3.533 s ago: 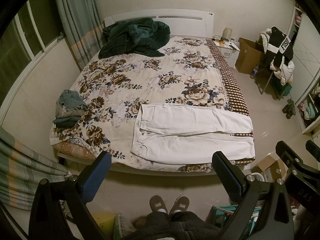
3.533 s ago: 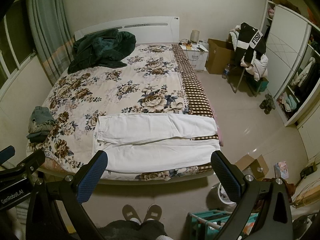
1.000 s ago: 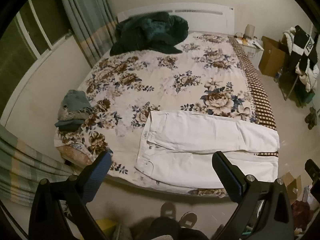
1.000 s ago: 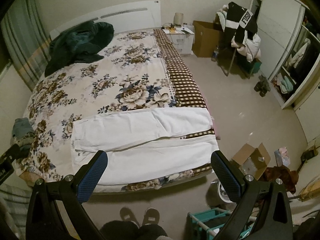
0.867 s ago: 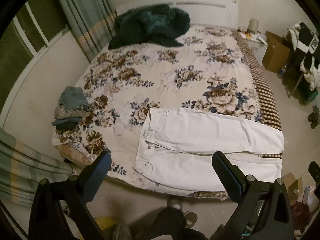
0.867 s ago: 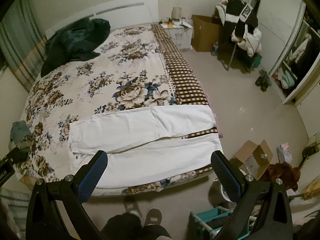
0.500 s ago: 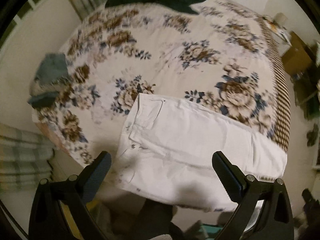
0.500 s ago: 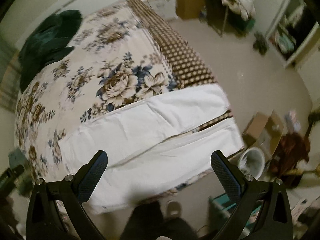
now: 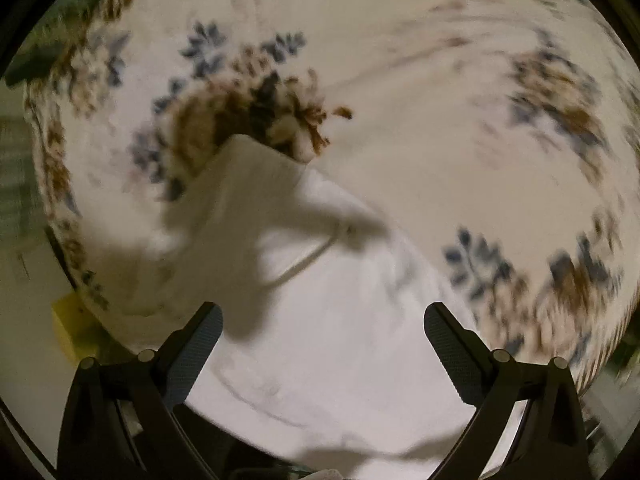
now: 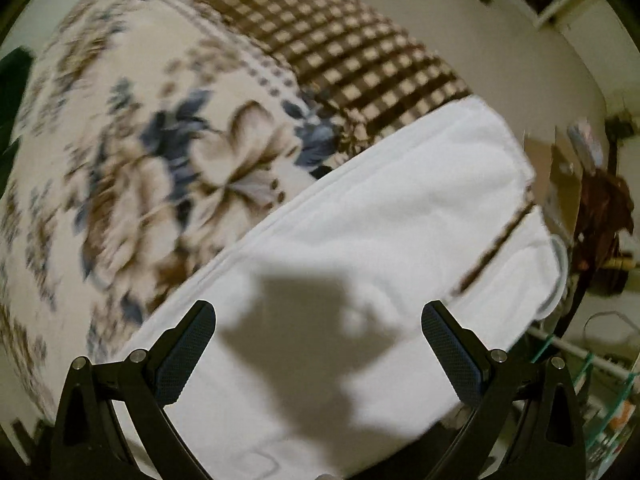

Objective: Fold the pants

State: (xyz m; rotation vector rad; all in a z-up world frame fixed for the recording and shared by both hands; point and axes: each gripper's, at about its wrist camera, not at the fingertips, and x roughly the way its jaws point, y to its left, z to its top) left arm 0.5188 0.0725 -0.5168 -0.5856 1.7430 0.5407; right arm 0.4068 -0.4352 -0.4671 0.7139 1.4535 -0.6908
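Two grippers, left [image 9: 322,336] & right [image 10: 318,332], fingers spread, nothing held. White pants [image 10: 360,240] flat on bed [image 10: 140,140]: soft, floppy, prob. light; pinch waistband corner & hem.

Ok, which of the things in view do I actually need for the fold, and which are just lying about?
For the job:
white pants
left gripper, open
right gripper, open

Lying about:
floral bedspread
checked blanket edge
cardboard box on the floor
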